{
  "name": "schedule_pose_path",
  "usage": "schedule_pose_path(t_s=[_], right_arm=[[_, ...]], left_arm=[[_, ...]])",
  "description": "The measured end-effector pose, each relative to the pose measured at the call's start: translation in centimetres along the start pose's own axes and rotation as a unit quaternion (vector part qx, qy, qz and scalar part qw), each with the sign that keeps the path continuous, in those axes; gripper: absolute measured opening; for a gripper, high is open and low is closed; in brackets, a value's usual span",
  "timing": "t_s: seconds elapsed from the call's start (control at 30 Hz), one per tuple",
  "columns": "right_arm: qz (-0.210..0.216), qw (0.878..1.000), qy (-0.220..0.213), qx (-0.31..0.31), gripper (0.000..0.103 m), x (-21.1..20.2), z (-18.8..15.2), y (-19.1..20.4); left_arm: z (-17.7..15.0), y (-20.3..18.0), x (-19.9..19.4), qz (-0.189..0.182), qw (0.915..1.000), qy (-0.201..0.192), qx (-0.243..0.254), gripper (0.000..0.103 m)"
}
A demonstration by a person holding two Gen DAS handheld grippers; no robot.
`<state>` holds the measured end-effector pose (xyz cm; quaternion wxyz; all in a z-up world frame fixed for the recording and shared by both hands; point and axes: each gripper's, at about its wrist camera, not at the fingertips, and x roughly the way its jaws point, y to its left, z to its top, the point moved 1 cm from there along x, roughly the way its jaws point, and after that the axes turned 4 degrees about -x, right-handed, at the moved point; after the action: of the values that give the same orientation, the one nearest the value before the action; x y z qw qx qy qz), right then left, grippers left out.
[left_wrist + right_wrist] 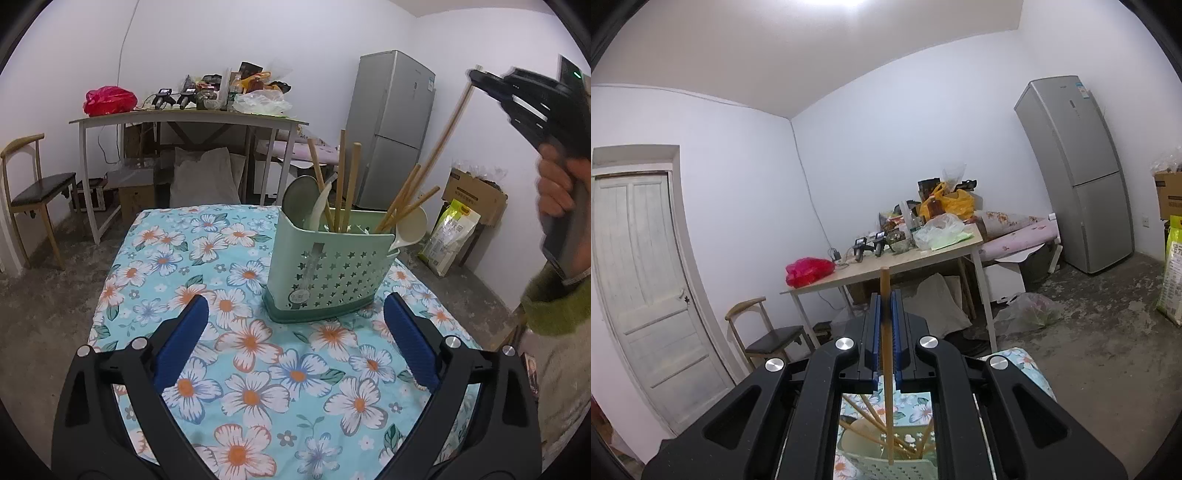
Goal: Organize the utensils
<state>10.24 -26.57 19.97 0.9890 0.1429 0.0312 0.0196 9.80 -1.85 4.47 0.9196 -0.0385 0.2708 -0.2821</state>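
A bare white-walled room with a grey fridge and a cluttered side table frames a worktop spread with a blue floral cloth. The right gripper has its jaws clenched on a single wooden chopstick, which hangs almost upright between the blue pads, its top end poking above them and its lower end dangling over the pale green utensil holder. In the left wrist view that same stick slants high above the holder's right side. The left gripper sits low over the cloth with its jaws released and spread wide, nothing between them, just in front of the holder's perforated wall. The holder already carries more chopsticks, a white spoon and a steel ladle.

The step in hand looks like dropping the stick into a compartment. It would go best by lining the lower tip over the slot where the other chopsticks stand, lowering until the tip is inside the rim, then loosening. The left gripper could steady the holder against tipping.
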Motion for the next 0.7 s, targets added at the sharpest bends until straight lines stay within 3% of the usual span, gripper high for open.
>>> schedule_pose_path(t_s=[0.27, 0.5, 0.7], right_arm=[[0.002, 1.0, 0.014, -0.012, 0.006, 4.4, -1.1, 0.2], [-0.009, 0.998, 0.014, -0.065, 0.006, 6.2, -3.6, 1.4], [-0.013, 0.994, 0.05, -0.093, 0.006, 7.0, -6.3, 1.7]], left_arm=[[-0.4, -0.4, -0.1, 0.015, 0.9998, -0.001, 0.009, 0.094], [-0.6, -0.1, 0.3, 0.039, 0.9992, 0.002, 0.005, 0.094], [-0.6, 0.0, 0.7, 0.053, 0.9986, 0.001, 0.002, 0.094]])
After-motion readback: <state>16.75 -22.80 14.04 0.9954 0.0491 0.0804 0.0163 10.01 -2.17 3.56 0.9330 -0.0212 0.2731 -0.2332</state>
